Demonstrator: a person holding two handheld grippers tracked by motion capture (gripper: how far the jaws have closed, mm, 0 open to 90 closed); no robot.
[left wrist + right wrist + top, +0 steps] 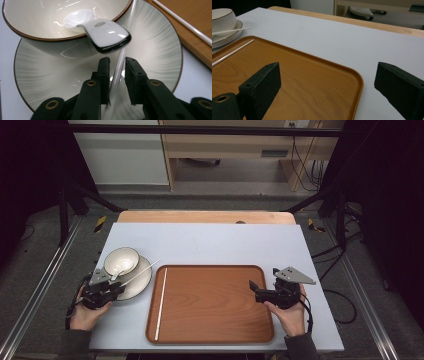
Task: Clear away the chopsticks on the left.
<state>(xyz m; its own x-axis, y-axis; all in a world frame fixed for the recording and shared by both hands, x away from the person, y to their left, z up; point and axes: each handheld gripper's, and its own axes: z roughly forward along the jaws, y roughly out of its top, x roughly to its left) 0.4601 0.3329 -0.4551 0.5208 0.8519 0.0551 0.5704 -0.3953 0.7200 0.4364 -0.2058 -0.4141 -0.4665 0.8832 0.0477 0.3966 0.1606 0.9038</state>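
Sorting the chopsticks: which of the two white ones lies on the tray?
The chopstick along the tray's left edge; the other chopstick rests across the plate, between the left gripper's jaws.

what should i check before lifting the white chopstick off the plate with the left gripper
1. Thin white chopstick between the left gripper jaws: ok, it runs through the gap.
2. Pads pressing on it: cannot tell, a slim gap still shows on each side.
3. White ceramic spoon clear of the jaws: not ok, its handle overhangs the cream brown-rimmed bowl right above them.
4. Streaked grey plate steady: ok, flat on the pale table.
5. Brown wooden tray has room: ok, one second white chopstick lies along its left edge.
6. Right gripper out of the way: ok, open at the tray's right edge.
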